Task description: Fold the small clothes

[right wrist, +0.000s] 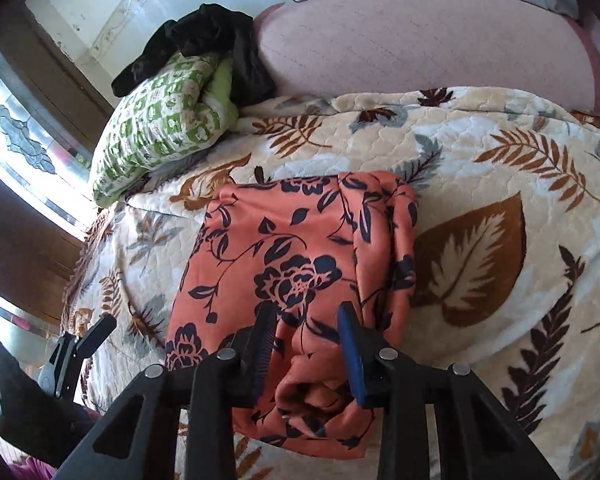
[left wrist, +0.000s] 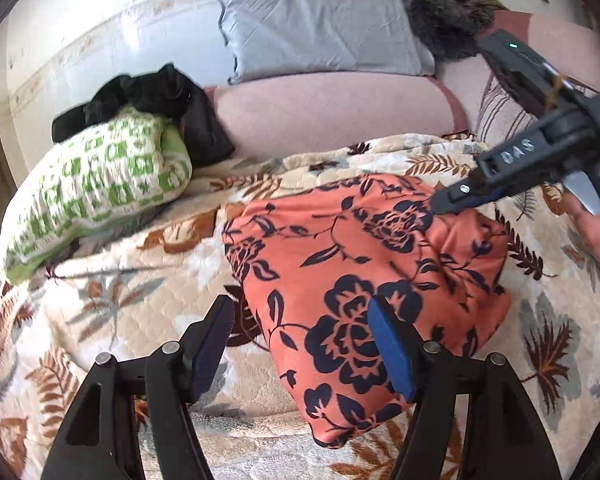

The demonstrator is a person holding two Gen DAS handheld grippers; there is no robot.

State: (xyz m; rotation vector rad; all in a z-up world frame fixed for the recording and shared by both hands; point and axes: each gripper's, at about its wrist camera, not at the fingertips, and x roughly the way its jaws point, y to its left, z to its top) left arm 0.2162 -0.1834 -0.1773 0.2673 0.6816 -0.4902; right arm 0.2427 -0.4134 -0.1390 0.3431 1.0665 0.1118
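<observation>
An orange garment with dark blue flowers (left wrist: 364,264) lies folded into a rough rectangle on the leaf-patterned blanket (left wrist: 120,312). My left gripper (left wrist: 302,338) hovers open over the garment's near left edge, one finger above the blanket and the blue-padded one above the cloth. My right gripper (right wrist: 308,338) points down at the garment (right wrist: 284,248) near its thick rolled right side. A bunched fold of the cloth fills the gap between its pads. In the left wrist view the right gripper (left wrist: 440,204) touches the cloth's far right part, and the fabric puckers around its tip.
A green-and-white pillow (left wrist: 100,188) with a black garment (left wrist: 148,96) on it lies at the back left. Behind are a pink cushion (left wrist: 324,108), a grey pillow (left wrist: 316,24) and a dark furry item (left wrist: 448,20). A hand (left wrist: 596,232) holds the right gripper. A window (right wrist: 16,140) is at the left.
</observation>
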